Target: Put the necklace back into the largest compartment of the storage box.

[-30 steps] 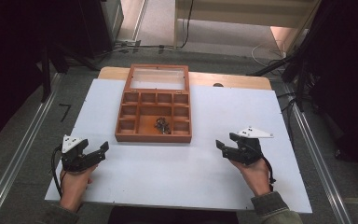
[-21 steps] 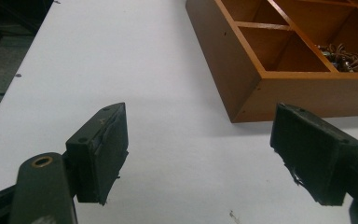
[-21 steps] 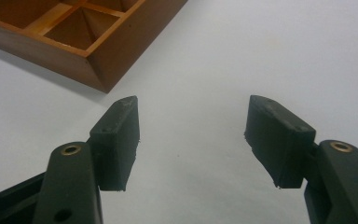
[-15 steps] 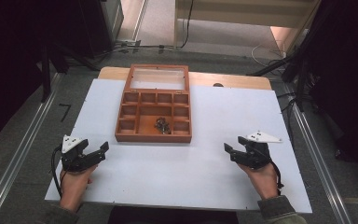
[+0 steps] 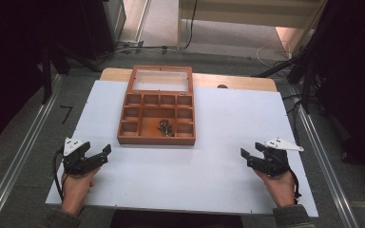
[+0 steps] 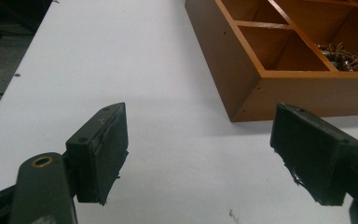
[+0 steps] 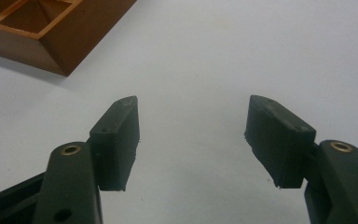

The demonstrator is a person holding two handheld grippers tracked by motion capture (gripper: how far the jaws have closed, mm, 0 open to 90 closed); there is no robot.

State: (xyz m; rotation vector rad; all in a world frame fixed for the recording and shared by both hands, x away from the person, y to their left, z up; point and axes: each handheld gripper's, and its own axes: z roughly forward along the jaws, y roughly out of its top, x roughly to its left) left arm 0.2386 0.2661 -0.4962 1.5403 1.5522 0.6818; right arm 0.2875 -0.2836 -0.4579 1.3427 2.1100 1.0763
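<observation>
A brown wooden box point(image 5: 157, 114) with several compartments and an open glass lid stands at the middle back of the white table point(image 5: 218, 180). A small tangle of dark metal pieces point(image 5: 165, 127) lies in its large front compartment, and also shows in the left gripper view point(image 6: 342, 52). My left gripper point(image 5: 102, 154) rests open near the front left, empty, with the box corner point(image 6: 242, 100) just ahead of it. My right gripper point(image 5: 247, 156) is open and empty at the front right, its fingertips point(image 7: 121, 116) over bare table, the box point(image 7: 51, 28) off to its far left.
A pale wooden board point(image 5: 237, 81) sticks out behind the white table. Metal rails point(image 5: 24, 142) run along both sides on the grey floor. Dark equipment and cables point(image 5: 313, 71) stand at the back right.
My right gripper has drawn back toward the front right of the table and now sits lower. The left gripper has stayed put.
</observation>
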